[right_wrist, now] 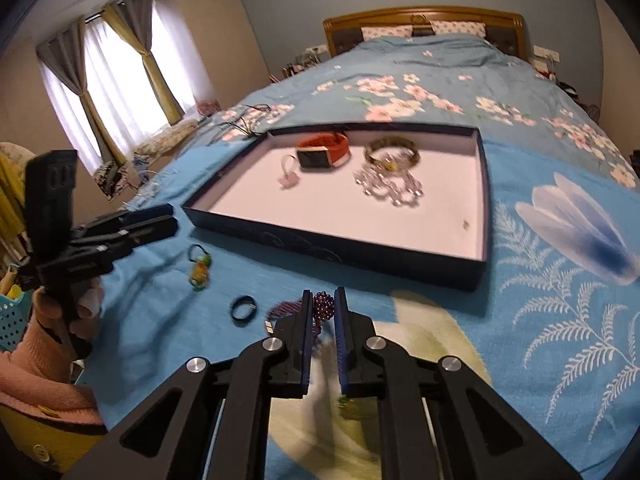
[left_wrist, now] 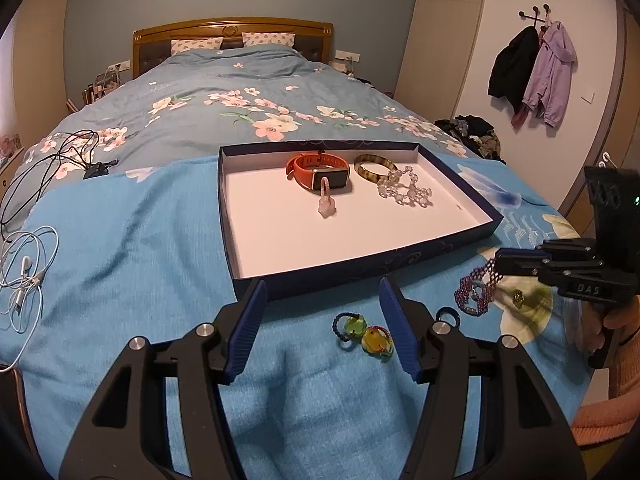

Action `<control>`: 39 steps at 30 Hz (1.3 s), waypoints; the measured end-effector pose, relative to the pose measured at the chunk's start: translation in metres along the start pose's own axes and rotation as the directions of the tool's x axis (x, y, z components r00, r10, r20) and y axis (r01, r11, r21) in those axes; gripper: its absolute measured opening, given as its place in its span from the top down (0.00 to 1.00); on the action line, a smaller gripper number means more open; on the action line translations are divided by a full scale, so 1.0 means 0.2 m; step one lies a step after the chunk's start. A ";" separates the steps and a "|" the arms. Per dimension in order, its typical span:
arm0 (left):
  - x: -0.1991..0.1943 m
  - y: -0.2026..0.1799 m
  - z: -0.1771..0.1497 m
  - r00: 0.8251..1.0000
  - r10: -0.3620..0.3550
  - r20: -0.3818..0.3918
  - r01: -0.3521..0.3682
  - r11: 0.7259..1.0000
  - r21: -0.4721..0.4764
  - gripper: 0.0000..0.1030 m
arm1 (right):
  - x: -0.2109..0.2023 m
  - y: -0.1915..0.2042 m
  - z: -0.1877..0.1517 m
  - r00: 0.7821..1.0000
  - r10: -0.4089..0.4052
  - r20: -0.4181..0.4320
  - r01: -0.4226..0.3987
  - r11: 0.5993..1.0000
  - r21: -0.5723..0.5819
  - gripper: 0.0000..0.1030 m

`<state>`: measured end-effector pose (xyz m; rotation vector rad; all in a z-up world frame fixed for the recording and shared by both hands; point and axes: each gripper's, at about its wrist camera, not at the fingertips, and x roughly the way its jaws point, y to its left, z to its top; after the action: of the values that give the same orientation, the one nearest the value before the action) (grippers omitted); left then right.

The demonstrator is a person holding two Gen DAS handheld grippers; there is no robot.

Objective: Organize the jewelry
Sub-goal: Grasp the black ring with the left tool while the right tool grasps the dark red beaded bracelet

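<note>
Purple beads of a woven bracelet (right_wrist: 322, 305) sit pinched between the nearly closed fingers of the right gripper (right_wrist: 323, 300), lifted just above the blue blanket (left_wrist: 120, 248), with a small dark ring (right_wrist: 243, 309) lying to that tool's left. Ahead of both tools lies the shallow box lid (left_wrist: 486, 229), holding an orange watch (left_wrist: 316, 168), a bangle (left_wrist: 374, 166), a clear bead string (left_wrist: 404, 188) and a pale charm (left_wrist: 327, 200). Spread wide and holding nothing, the left gripper (left_wrist: 323, 292) hovers with 2 green-stoned hair ties (left_wrist: 362, 332) between its fingers, just short of the lid's near edge.
</note>
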<state>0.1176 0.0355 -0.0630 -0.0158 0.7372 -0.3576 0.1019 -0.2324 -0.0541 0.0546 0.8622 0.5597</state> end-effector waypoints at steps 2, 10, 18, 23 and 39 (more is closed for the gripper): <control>-0.01 -0.01 -0.01 1.000 -0.007 -0.001 0.007 1.000 0.009 0.44 | -0.02 0.02 0.01 1.000 0.008 0.017 -0.008 1.000 -0.010 0.91; -0.04 -0.13 -0.05 0.997 -0.081 -0.006 0.081 0.992 0.101 0.45 | -0.08 0.09 0.05 0.998 0.028 0.053 -0.027 0.999 -0.034 0.91; 0.08 -0.37 -0.10 0.986 -0.136 -0.096 0.154 0.964 0.215 0.51 | -0.11 0.10 0.06 0.997 0.026 0.074 -0.023 0.999 -0.035 0.91; 0.16 -0.45 -0.10 0.974 -0.167 -0.151 0.200 0.948 0.246 0.56 | -0.12 0.08 0.06 0.996 0.025 0.085 -0.023 0.999 -0.030 0.91; 0.30 -0.49 -0.09 0.961 -0.152 -0.230 0.210 0.945 0.251 0.78 | -0.13 0.08 0.07 0.995 0.031 0.099 -0.027 0.999 -0.036 0.91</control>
<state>0.1158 -0.0744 -0.1021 0.2192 0.8902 -0.6437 0.0917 -0.2284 -0.0225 0.0631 0.7551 0.5941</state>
